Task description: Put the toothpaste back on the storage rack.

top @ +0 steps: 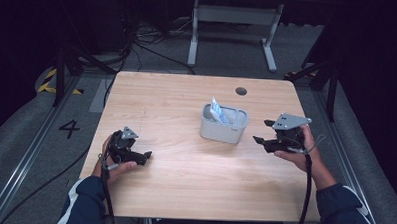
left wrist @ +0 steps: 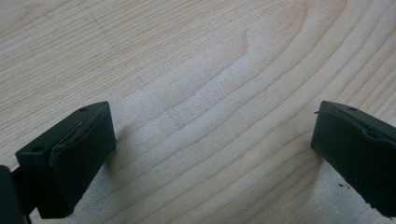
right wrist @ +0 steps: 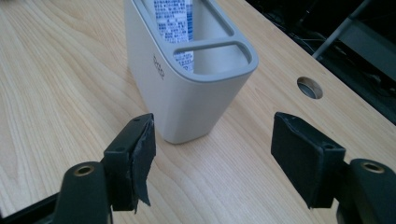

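Two grippers: left gripper and right gripper, jaws spread, empty.
Surface: pale wooden table bearing grey plastic caddy.
Room: dark grey floor.

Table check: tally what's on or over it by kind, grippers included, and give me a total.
Grippers: 2, left gripper and right gripper, both open, holding nothing
Grey holders: 1, holder
Tubes: 1, tube standing in the holder
Total: 4
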The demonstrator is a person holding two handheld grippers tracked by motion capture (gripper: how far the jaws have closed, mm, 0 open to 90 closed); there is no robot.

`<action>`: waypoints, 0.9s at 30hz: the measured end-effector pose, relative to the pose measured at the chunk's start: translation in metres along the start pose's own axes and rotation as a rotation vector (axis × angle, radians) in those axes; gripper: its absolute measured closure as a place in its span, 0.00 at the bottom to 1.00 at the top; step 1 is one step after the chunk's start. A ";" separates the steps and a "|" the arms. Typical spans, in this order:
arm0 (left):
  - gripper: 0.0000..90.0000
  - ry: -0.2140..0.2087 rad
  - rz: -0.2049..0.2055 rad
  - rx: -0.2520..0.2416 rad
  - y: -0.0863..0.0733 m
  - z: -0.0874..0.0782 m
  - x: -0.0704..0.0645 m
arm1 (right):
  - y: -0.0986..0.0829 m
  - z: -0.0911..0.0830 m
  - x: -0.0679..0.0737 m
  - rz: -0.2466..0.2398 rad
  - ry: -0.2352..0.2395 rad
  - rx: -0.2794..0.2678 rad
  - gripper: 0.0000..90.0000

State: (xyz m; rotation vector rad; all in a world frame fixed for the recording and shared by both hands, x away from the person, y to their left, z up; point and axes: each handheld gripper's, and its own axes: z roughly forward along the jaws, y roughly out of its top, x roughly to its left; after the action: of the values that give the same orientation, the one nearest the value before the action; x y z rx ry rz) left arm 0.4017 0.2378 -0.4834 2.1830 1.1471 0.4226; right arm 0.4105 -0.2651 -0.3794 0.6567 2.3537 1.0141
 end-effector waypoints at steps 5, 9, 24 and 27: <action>0.00 -0.005 0.002 0.008 0.000 -0.001 0.000 | -0.009 -0.001 0.000 0.002 -0.006 0.010 0.35; 0.00 0.000 0.000 0.000 0.000 0.000 0.000 | -0.015 -0.002 0.001 0.006 -0.014 0.023 0.35; 0.00 -0.004 -0.003 0.004 0.000 -0.001 0.000 | -0.041 -0.010 0.000 0.029 -0.030 0.049 0.34; 0.00 -0.004 -0.004 0.004 0.000 -0.001 0.000 | -0.048 -0.011 0.000 0.035 -0.035 0.057 0.34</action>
State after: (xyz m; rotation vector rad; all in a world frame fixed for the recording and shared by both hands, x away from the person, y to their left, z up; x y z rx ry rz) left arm 0.4009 0.2382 -0.4830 2.1838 1.1502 0.4144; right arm 0.3927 -0.3001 -0.4092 0.7344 2.3557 0.9453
